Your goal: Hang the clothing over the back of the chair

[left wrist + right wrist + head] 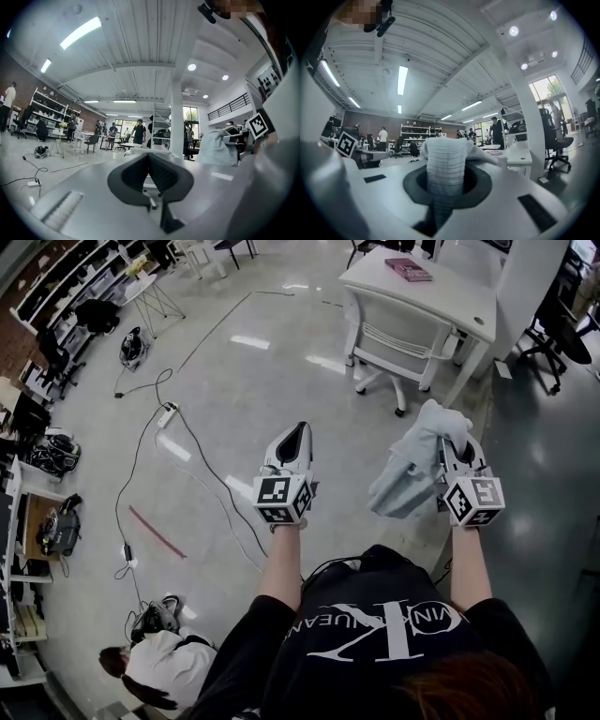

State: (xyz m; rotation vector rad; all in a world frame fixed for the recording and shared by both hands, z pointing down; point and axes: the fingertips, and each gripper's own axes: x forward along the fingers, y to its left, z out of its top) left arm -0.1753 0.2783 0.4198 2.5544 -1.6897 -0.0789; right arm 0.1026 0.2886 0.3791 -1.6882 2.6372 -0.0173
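A pale blue-grey piece of clothing (412, 470) hangs bunched from my right gripper (452, 444), which is shut on it and held level at chest height. In the right gripper view the ribbed cloth (443, 171) fills the gap between the jaws. My left gripper (295, 434) is level beside it, to the left, with its jaws shut and nothing in them (151, 171); the clothing (218, 147) shows off to its right. The white chair (398, 341) stands ahead, tucked against a white desk (469, 306), well apart from both grippers.
A pink book (409, 269) lies on the desk. Cables and a power strip (167, 414) trail over the grey floor at the left. Shelves and gear line the left wall. A person (159, 667) crouches at the lower left. Black office chairs (562, 334) stand at the right.
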